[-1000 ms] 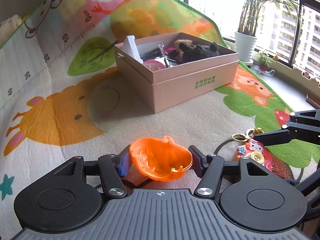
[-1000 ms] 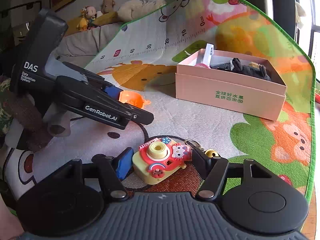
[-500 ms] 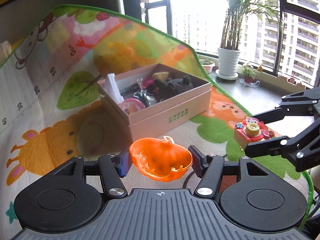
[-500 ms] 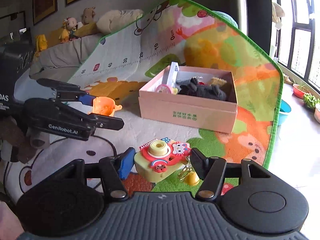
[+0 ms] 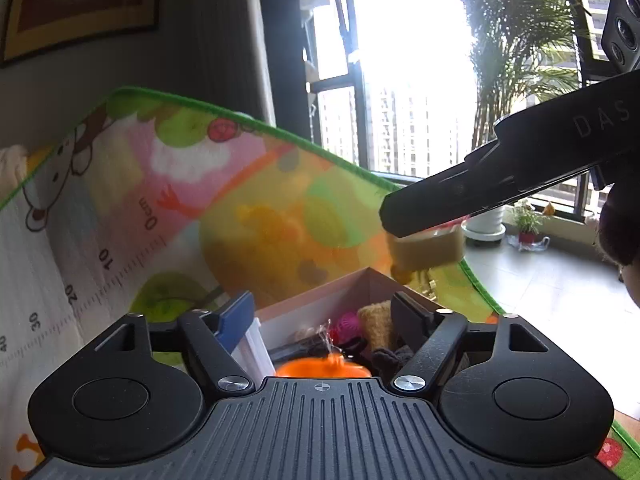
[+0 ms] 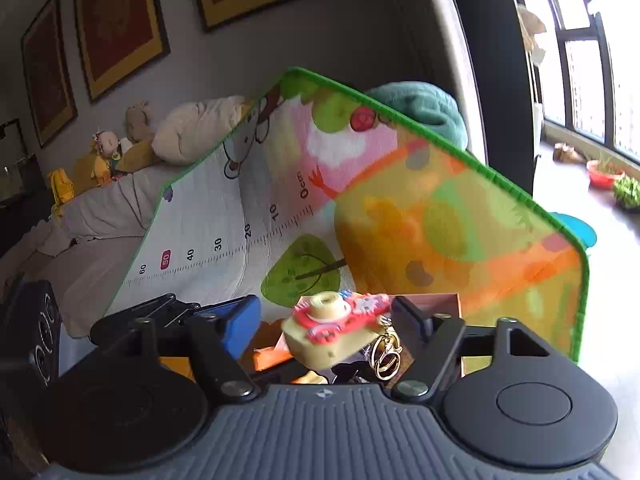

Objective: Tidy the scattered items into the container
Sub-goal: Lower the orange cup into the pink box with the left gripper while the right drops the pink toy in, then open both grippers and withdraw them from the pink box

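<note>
My left gripper (image 5: pixel 322 316) hangs over the pink box (image 5: pixel 320 300), its jaws opening wide. The orange pumpkin cup (image 5: pixel 320 366) is blurred below them, loose inside the box and touched by neither pad. My right gripper (image 6: pixel 326 316) is over the same box (image 6: pixel 424 298), jaws opening too. The yellow and red toy camera (image 6: pixel 336 328) tilts between its fingers with the blue left pad (image 6: pixel 240 320) clear of it; its gold keyring (image 6: pixel 384 354) dangles. From the left wrist view the toy camera (image 5: pixel 426 250) shows under the right gripper's finger (image 5: pixel 440 200).
The box holds a dark plush toy (image 5: pixel 392 356), a pink ball (image 5: pixel 348 322) and a white card (image 5: pixel 252 344). The colourful play mat (image 6: pixel 440 220) rises behind it. Stuffed toys (image 6: pixel 120 148) line a sofa at left. Plants (image 5: pixel 528 220) stand by the window.
Both grippers rose and came over the box. Both sets of jaws opened; the pumpkin cup dropped from the left one and the toy camera tipped loose in the right one.
</note>
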`<state>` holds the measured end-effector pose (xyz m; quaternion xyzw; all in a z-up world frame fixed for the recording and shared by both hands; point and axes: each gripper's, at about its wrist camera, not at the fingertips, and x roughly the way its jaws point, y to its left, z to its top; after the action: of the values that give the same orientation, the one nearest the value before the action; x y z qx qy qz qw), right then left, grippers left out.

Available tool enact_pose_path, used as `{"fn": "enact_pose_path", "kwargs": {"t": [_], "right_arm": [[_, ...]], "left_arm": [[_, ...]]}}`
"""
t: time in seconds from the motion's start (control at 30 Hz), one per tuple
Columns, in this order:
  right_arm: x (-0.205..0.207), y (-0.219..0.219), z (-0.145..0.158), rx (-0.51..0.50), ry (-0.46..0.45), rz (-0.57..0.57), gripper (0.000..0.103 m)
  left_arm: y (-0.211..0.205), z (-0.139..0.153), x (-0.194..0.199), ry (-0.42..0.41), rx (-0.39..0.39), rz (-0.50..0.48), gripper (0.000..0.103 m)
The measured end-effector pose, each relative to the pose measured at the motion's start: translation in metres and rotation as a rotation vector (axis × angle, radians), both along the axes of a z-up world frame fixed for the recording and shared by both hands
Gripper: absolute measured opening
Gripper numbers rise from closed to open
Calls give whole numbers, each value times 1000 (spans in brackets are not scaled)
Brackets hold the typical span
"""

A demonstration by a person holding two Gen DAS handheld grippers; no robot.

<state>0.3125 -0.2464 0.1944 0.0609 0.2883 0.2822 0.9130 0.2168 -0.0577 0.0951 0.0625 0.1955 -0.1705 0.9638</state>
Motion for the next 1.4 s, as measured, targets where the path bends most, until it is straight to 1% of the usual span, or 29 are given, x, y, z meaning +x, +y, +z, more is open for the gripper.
{"fn": "enact_pose_path", "kwargs": {"t": [0.03,0.07,0.13,0.23,0.33,0.4,0.5,0.6,0.63,0.7,0.8,0.97,1.07,1.23,1.3,1.4], "right_arm": [[7,1,-5,-4,19,-13,77],[10,1,-9,-12,19,-22,77],[10,-4,-16,-25,2,-34,77],[12,-17,-32,-47,11,-70,80],[21,-32,-52,-48,67,-130,83],[27,-37,-67,-39,114,-154,84],[34,-38,-87,-25,184,-156,84],[36,-34,-98,3,222,-137,84],[35,-32,-98,11,223,-131,89],[34,-27,-97,13,216,-131,94],[33,-17,-96,7,216,-131,97],[32,7,-95,37,224,-84,98],[33,33,-95,45,224,-43,98],[34,74,-97,32,202,-9,101],[33,82,-97,15,189,-5,101],[26,78,-95,9,164,0,101]], "left_arm": [[5,-4,3,25,-14,13,92],[12,-8,2,44,-33,30,95],[26,-15,-6,84,-75,47,96],[37,-28,-20,140,-106,7,98],[34,-43,-32,186,-112,-33,100],[30,-52,-37,205,-101,-31,100],[23,-61,-38,245,-99,-34,100],[21,-66,-35,277,-111,-35,100],[21,-67,-35,280,-116,-38,100],[21,-66,-36,281,-122,-45,100],[26,-65,-37,280,-127,-36,100],[49,-60,-44,247,-111,18,100],[69,-58,-44,226,-102,72,101],[98,-57,-38,217,-121,151,101],[103,-56,-36,216,-124,158,101],[104,-57,-41,220,-132,155,102]]}}
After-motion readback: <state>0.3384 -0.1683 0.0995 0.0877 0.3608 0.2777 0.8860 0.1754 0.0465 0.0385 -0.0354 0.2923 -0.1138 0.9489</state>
